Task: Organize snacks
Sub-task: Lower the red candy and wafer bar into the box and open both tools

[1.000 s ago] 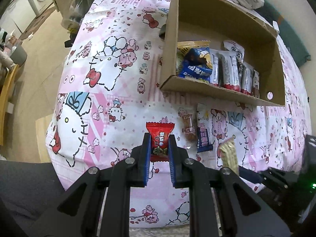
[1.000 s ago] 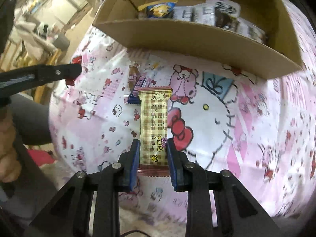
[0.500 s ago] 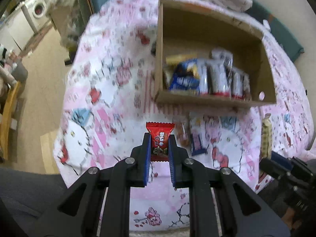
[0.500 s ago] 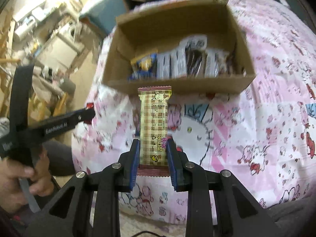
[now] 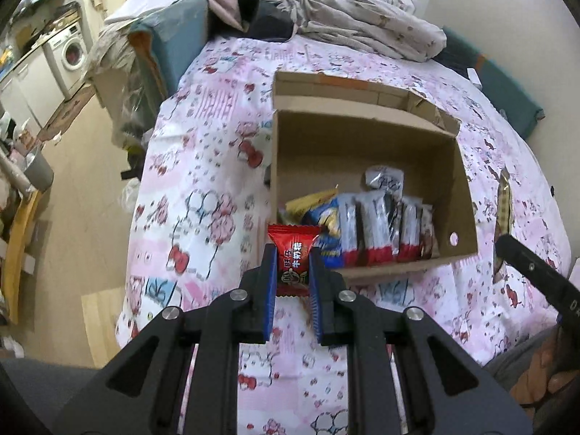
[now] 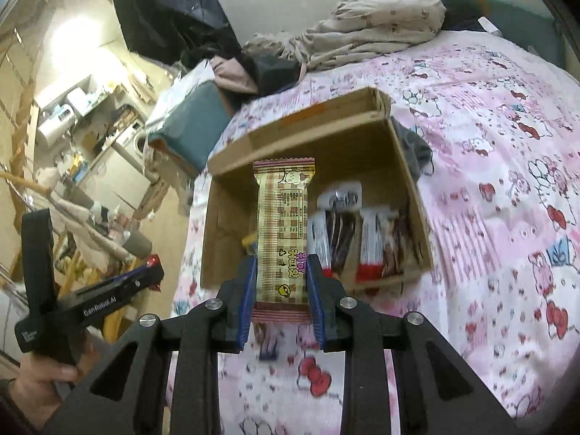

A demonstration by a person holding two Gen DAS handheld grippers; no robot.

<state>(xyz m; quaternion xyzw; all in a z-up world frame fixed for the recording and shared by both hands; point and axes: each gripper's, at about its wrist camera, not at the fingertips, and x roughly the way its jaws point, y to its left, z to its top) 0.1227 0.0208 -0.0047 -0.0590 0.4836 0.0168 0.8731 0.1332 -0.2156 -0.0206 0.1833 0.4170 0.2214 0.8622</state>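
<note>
Snack labels (image 5: 377,232) in box too blurred

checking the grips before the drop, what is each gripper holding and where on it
The left gripper pinches the red candy across its middle. The right gripper clamps the tan plaid snack bar across its lower part, near the bottom seal.

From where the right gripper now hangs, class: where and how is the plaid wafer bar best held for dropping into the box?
Grip the plaid wafer bar across its narrow width near one end, as the right gripper does, pads on the long edges. It is long, flat and stiff-looking, so the free end points ahead toward the box, probably easing it in beside the upright packets.
</note>
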